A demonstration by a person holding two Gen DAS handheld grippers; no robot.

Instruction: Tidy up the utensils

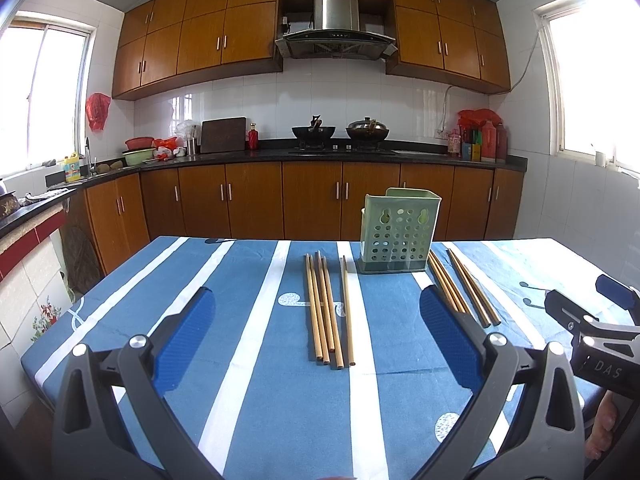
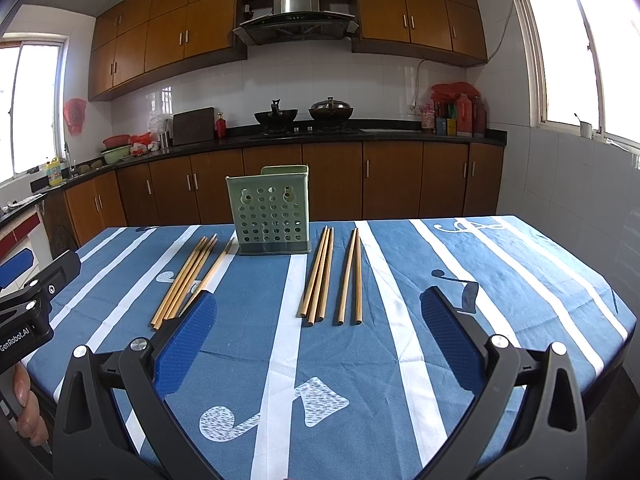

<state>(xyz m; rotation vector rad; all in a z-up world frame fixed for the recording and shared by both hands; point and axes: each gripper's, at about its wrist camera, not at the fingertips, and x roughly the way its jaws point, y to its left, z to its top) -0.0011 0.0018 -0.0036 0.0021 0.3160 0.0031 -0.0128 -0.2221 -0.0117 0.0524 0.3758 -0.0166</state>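
Observation:
A pale green perforated utensil holder [image 1: 398,230] [image 2: 273,212] stands upright at the far side of the table. Several wooden chopsticks [image 1: 326,308] [image 2: 188,278] lie flat to its left, and several more chopsticks [image 1: 464,286] [image 2: 330,276] lie to its right. My left gripper [image 1: 316,310] hovers open over the near half of the table, with the left group of chopsticks ahead between its blue pads [image 1: 186,340]. My right gripper [image 2: 318,312] is open too, facing the right group. Neither holds anything.
The table wears a blue cloth with white stripes [image 1: 256,360] [image 2: 440,280]. Each view catches the other gripper at its edge, held by a hand [image 1: 600,432] [image 2: 28,408]. Behind stand wooden cabinets, a stove with two woks [image 1: 340,132] and a counter with bottles.

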